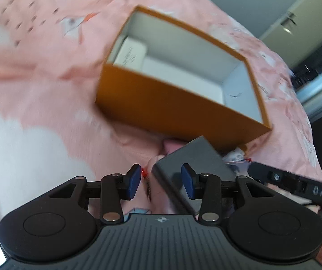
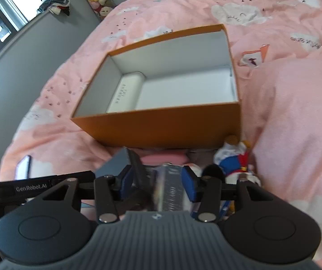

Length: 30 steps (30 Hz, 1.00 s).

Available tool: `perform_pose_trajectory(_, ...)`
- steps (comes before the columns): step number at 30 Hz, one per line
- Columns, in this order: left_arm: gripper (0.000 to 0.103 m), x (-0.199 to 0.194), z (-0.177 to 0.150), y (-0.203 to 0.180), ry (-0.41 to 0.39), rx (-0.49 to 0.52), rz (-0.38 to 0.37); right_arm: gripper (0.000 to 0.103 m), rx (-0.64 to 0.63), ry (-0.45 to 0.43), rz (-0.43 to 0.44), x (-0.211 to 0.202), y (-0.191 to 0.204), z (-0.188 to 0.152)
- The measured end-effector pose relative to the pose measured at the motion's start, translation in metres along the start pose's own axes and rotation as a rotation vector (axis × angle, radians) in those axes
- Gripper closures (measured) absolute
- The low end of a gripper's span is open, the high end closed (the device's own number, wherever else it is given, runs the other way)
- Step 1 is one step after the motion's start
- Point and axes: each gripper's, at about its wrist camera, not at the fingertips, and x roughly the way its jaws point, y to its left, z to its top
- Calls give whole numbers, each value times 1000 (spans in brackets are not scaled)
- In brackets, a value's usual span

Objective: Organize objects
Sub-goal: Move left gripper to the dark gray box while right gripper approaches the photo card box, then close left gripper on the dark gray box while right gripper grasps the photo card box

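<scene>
Both tongs part open: left tongs [image 1: 161, 181] over a grey box [image 1: 194, 157], no squeeze; right tongs [image 2: 157, 183] straddle a blurred item, grip unclear. We see the orange box [image 2: 161, 130] at 12 o'clock of both, on the bed [image 2: 295, 112], long axis 9-to-3 from the right tongs.
</scene>
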Motion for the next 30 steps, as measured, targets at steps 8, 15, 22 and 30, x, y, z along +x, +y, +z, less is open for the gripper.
perform_pose_trajectory(8, 54, 0, -7, 6, -41, -37, 5, 48, -32, 14, -50, 5, 0, -13)
perform_pose_trajectory(15, 50, 9, -7, 22, -34, -115, -56, 58, -91, 16, -133, 5, 6, -20)
perform_pose_trajectory(22, 38, 20, -3, 28, -5, -158, -126, 60, -103, 30, -135, 10, 8, -18)
perform_pose_trajectory(30, 29, 36, -1, 23, 35, -169, -206, 62, -115, 44, -94, 21, 8, -17)
